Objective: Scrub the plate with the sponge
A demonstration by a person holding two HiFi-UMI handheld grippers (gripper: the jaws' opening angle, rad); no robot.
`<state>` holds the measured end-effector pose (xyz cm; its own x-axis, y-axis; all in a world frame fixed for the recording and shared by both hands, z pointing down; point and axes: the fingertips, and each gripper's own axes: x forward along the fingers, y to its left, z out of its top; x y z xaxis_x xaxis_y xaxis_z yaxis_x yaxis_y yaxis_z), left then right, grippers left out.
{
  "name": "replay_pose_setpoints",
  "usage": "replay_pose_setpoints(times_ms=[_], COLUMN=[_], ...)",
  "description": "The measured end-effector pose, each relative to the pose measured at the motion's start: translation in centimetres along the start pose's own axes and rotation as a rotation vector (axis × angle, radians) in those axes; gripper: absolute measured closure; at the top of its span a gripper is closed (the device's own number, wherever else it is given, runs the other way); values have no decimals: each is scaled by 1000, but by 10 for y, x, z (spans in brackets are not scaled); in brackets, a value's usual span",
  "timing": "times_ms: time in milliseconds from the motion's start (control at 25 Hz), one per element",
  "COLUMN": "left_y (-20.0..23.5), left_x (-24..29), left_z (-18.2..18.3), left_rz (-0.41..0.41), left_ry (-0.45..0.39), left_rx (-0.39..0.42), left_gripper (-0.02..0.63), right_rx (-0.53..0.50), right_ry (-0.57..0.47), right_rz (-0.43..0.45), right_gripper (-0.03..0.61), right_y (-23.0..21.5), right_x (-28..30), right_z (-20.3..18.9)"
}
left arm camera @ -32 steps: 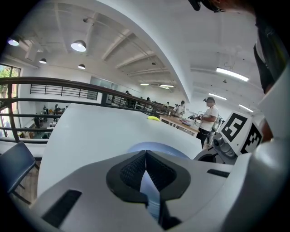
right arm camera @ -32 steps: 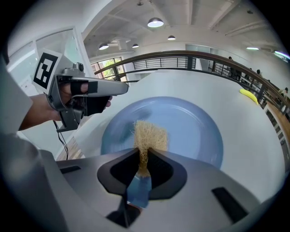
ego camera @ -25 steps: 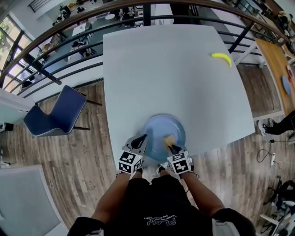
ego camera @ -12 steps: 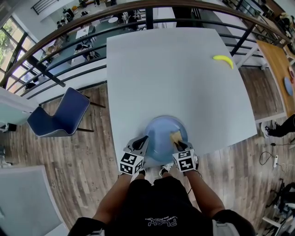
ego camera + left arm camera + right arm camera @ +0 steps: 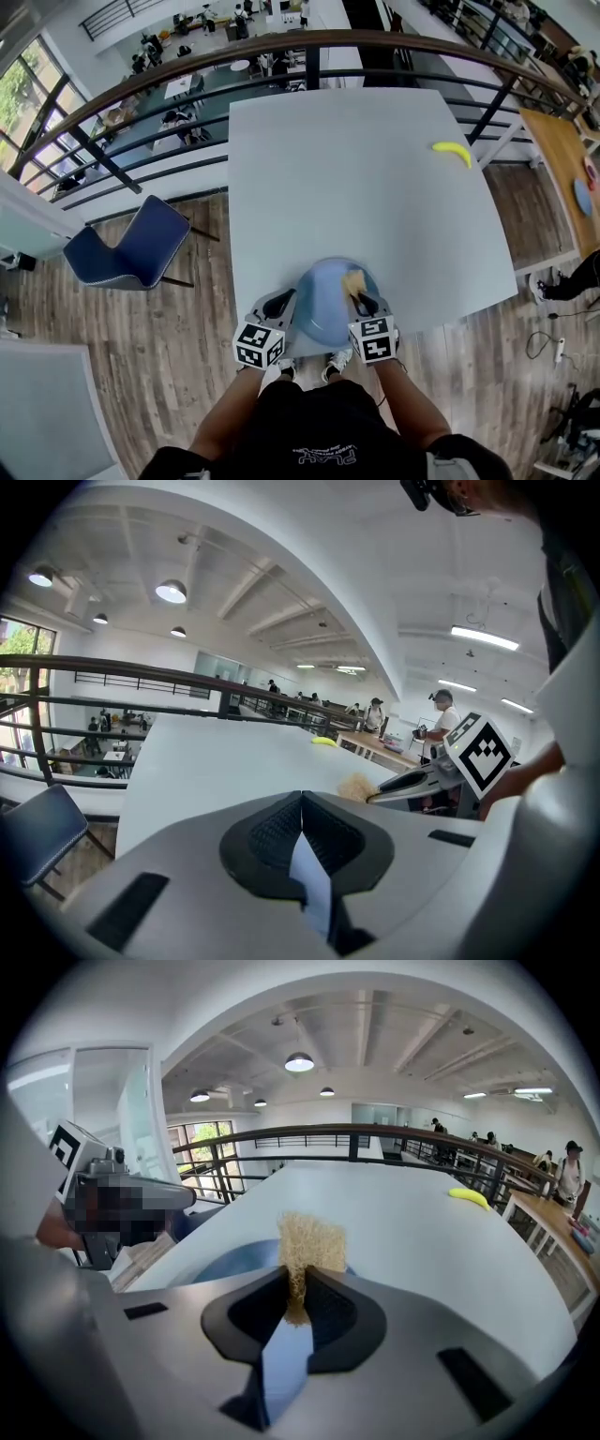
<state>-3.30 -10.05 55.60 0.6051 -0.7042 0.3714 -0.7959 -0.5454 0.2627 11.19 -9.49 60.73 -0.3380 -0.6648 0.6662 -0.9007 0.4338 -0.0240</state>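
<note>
Jaws of the right gripper (image 5: 298, 1279) are pinched together on the sponge (image 5: 311, 1239), a coarse tan pad whose upper part stands up out of the grip. Just behind and to the left of it in the right gripper view shows the blue plate (image 5: 230, 1260). In the head view the sponge sits over the upper right part of the plate, and the right gripper reaches in to it from below.

The left gripper (image 5: 284, 302) is at the plate's left rim. In its own view its jaws are closed, tips meeting, with a thin pale blue sliver caught between them that looks like the edge of the plate. Across from it, at centre right of that view, the sponge shows as a small tan tuft at the tip of the other gripper.

The plate is at the near edge of the pale grey table (image 5: 375, 169), at lower centre of the head view; whether it lies flat or is tipped up cannot be told. A yellow banana (image 5: 452, 150) lies well apart from it, near the table's upper right corner. A blue chair (image 5: 127, 253) stands on the wooden floor (image 5: 187, 356) at the left of the frame, and a dark railing (image 5: 187, 84) curves along the top.
</note>
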Motion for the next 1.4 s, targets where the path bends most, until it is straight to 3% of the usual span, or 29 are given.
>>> replay_pose_setpoints(times_ms=[360, 720, 1040, 1400], left_y=[15, 2, -2, -17], left_x=[-22, -41, -51, -61], left_z=[55, 109, 135, 134], left_rz=[72, 69, 86, 75], left_ry=[-112, -214, -278, -297], left_rx=[10, 75, 105, 114], left_gripper=[601, 601, 601, 601], right_rx=[-7, -64, -108, -120], right_ry=[-269, -454, -546, -557], right_rz=[44, 55, 48, 66], right_gripper=[522, 522, 523, 523], right_y=[11, 29, 30, 36], right_x=[-34, -76, -96, -99], right_z=[82, 151, 177, 181])
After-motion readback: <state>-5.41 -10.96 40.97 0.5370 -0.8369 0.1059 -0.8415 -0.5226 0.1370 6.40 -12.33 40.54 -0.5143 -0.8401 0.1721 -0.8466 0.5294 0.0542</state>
